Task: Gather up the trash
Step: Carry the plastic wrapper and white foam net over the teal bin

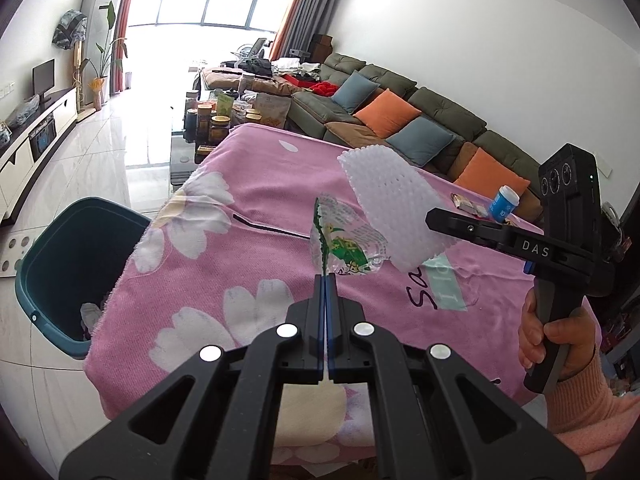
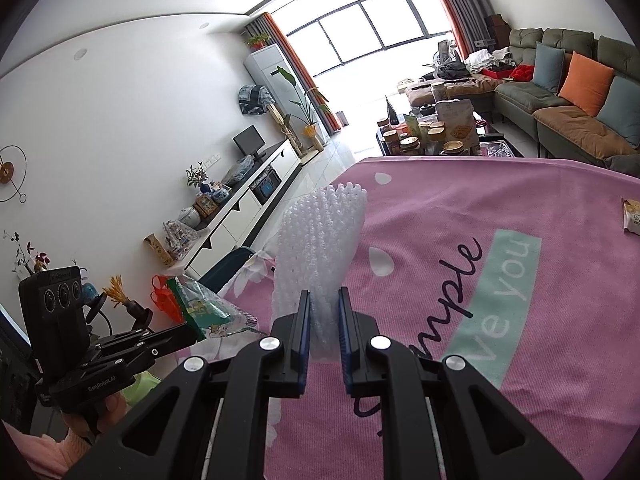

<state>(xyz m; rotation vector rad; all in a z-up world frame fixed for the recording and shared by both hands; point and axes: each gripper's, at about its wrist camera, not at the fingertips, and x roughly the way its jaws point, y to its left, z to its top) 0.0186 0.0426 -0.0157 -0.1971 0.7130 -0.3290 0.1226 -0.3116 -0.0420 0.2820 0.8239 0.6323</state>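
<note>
2 grippers are showing, each gripping 1 piece of trash. The left gripper (image 1: 327, 280) is pinching 1 clear wrapper (image 1: 346, 246) w/ green print, jaws narrowed almost together on its edge; the wrapper is sticking up just ahead of the tips, off the cloth (image 1: 224, 248). The right gripper (image 2: 324, 300) is clamping 1 white foam net (image 2: 320, 240) between its blue pads, jaws partly closed w/ the net filling the gap; the net is rising straight ahead of the tips. In the left view the right gripper (image 1: 434, 216) is sitting to the right and ahead, reading "DAS", its net (image 1: 394, 208) overlapping the wrapper's far side; 1 hand (image 1: 554, 344) in a pink sleeve is gripping its handle. In the right view the left gripper (image 2: 196, 328) is sitting low left, reading "GenRobot.AI", w/ the wrapper (image 2: 204, 308) at its tip. 1 teal bin (image 1: 72, 264) is standing left of the left gripper, beside the table edge, w/ some trash inside. Beyond the right gripper 1 small blue-and-white bottle (image 1: 505, 204) and 1 snack pack (image 1: 466, 205) are lying on the cloth. The pink cloth (image 2: 560, 280) is reading "...mple" and "...ve you". 1 snack pack (image 2: 632, 216) is lying far right of the right gripper.
</note>
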